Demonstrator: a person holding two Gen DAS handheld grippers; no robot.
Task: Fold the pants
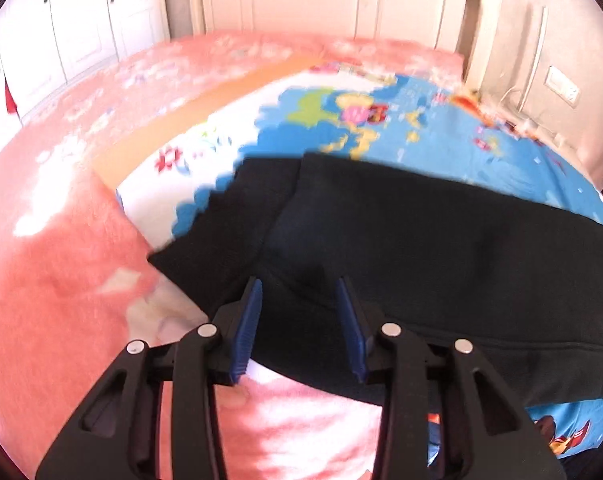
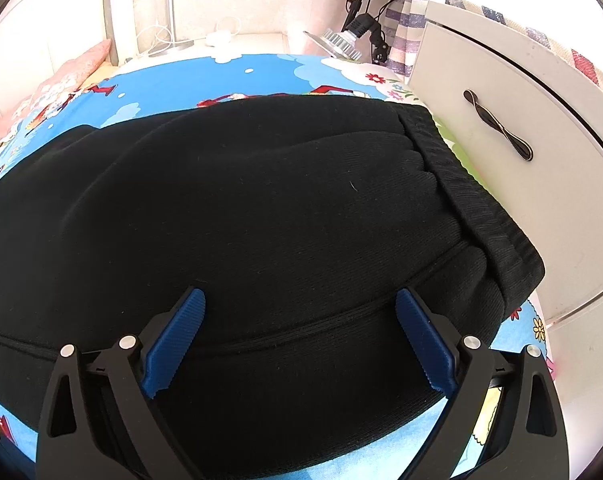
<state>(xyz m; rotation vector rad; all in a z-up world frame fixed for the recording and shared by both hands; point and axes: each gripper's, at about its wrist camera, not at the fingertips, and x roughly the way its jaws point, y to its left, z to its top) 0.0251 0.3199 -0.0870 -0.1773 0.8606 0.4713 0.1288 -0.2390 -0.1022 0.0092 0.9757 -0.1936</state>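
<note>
Your left gripper (image 1: 299, 286) tilts downward over the leg end of the black knit pants (image 2: 261, 208), its blue pads slightly apart, gripping nothing. Your right gripper (image 2: 301, 300) tilts down too, spread wide above the waistband end. The pants lie folded on the blue cartoon-print bedsheet (image 1: 441, 132).

light: we see bright daylight, whites blown out on the white panelled wardrobe doors (image 1: 73, 28) | blur: left wrist view smeared, the blue cartoon-print sheet (image 1: 421, 128) streaked; right wrist view sharp | black fleece pants (image 2: 261, 200) hold little detail | edges: fisheye bending, dark vignette corners
</note>
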